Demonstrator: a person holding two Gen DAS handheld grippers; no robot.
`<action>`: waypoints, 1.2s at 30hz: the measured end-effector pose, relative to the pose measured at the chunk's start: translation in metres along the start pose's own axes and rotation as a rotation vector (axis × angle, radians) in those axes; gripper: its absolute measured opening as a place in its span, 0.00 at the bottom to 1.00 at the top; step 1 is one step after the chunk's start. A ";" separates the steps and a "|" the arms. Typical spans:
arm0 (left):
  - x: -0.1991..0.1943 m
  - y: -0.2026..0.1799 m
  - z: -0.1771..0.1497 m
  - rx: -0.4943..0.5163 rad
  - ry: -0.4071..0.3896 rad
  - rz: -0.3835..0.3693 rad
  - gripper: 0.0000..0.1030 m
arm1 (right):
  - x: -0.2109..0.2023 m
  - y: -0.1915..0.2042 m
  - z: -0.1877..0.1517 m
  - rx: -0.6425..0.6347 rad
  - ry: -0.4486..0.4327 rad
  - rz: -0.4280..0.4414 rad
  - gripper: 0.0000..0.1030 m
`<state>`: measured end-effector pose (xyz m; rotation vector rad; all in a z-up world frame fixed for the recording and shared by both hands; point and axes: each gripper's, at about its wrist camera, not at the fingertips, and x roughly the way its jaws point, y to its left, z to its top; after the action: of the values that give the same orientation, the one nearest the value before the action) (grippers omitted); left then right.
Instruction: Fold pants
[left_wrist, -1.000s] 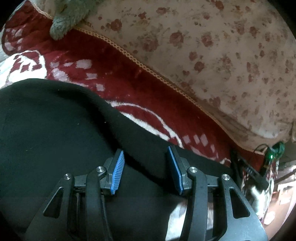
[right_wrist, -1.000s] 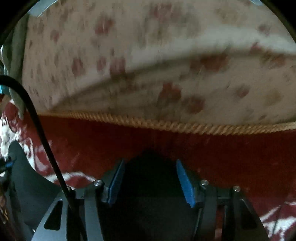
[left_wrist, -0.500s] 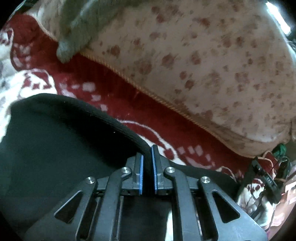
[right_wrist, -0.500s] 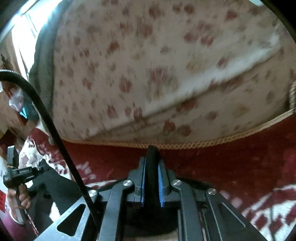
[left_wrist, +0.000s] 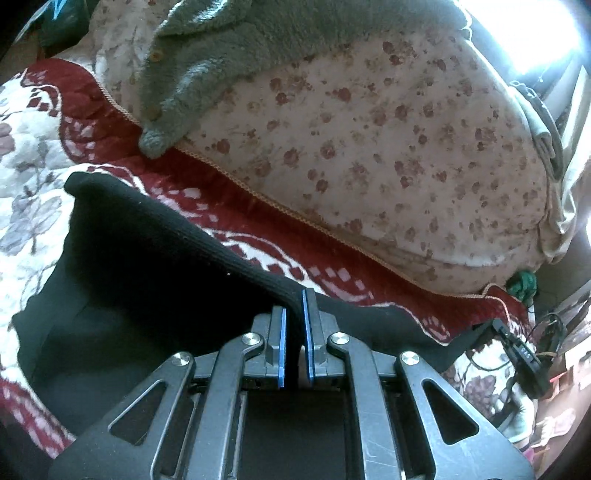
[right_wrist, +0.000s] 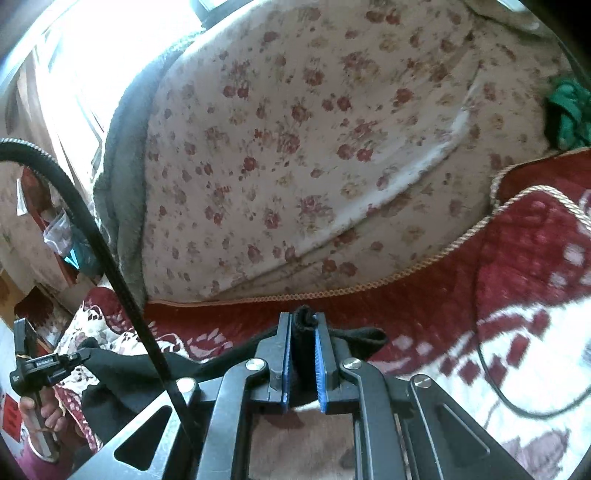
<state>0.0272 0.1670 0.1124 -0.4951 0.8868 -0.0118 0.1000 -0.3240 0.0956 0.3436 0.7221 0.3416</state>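
Black pants (left_wrist: 140, 266) lie on a red and white patterned blanket (left_wrist: 33, 155). My left gripper (left_wrist: 294, 306) is shut on the ribbed edge of the pants and holds it raised above the blanket. My right gripper (right_wrist: 303, 325) is shut on another bunched part of the black pants (right_wrist: 304, 343), also lifted. In the right wrist view the pants (right_wrist: 122, 373) trail down to the left, towards the other hand-held gripper (right_wrist: 40, 365).
A big floral pillow (left_wrist: 388, 147) lies just beyond the pants, with a grey fleece garment (left_wrist: 229, 59) draped over it. Cables and a green object (left_wrist: 522, 282) sit at the right edge of the bed. A black cable (right_wrist: 92, 229) crosses the right wrist view.
Both grippers were open over the pants a second ago. They have shut on the fabric and lifted it; the views have tilted up and away from the blanket.
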 end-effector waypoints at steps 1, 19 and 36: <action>-0.003 0.000 -0.003 0.001 -0.001 0.003 0.06 | -0.007 0.000 -0.003 0.005 -0.008 0.001 0.09; -0.045 -0.011 -0.045 0.088 -0.075 0.081 0.06 | -0.059 0.000 -0.027 0.028 -0.052 0.001 0.09; -0.057 0.003 -0.060 0.075 -0.075 0.070 0.06 | -0.085 0.000 -0.054 0.055 -0.065 0.014 0.09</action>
<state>-0.0546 0.1568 0.1213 -0.3913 0.8266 0.0372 0.0035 -0.3495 0.1070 0.4098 0.6668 0.3228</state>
